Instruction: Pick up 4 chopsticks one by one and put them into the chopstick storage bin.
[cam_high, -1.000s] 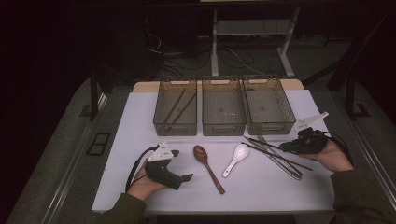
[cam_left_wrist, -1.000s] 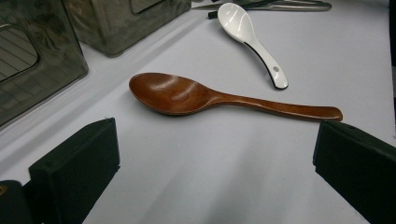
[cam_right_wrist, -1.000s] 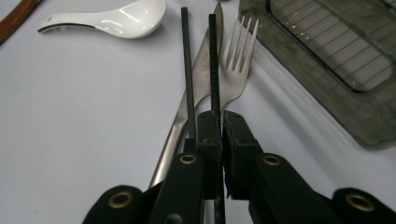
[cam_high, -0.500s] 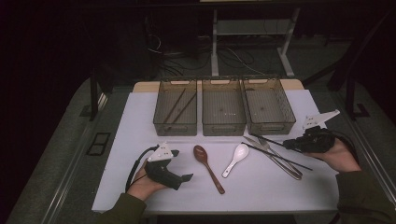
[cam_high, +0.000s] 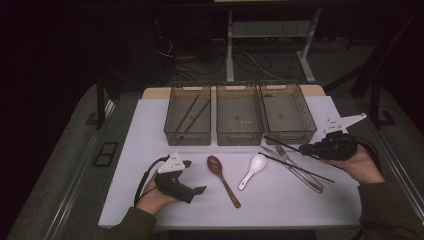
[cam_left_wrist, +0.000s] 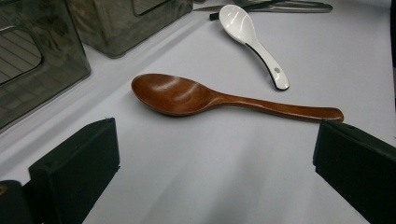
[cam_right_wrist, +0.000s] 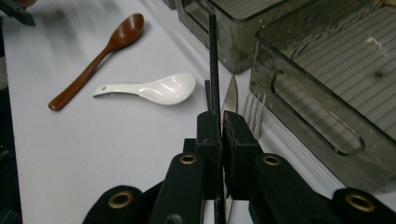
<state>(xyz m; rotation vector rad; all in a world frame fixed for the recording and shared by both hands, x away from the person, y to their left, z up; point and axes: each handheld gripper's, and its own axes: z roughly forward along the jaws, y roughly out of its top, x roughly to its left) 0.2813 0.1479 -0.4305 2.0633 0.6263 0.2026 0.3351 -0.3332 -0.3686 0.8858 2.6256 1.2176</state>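
Note:
My right gripper (cam_high: 306, 148) is shut on a black chopstick (cam_high: 284, 144), held just above the table near the right bin; in the right gripper view the chopstick (cam_right_wrist: 213, 56) runs up between the closed jaws (cam_right_wrist: 221, 128). A second black chopstick (cam_high: 300, 170) lies on the white mat beside a fork (cam_high: 287, 155) and a knife (cam_right_wrist: 229, 100). My left gripper (cam_high: 196, 180) rests at the front left, open and holding nothing, and faces the wooden spoon (cam_left_wrist: 196, 98). The white spoon (cam_high: 251, 171) lies just right of the wooden one (cam_high: 222, 180).
Three smoky plastic bins stand in a row at the back of the mat: the left bin (cam_high: 172, 131) holds chopsticks, while the middle bin (cam_high: 239, 137) and the right bin (cam_high: 311, 127) look bare inside. A dark floor surrounds the table.
My right gripper has risen from the table with the chopstick pinched in it, and the stick's far end now points at the right bin. The left gripper has stayed put.

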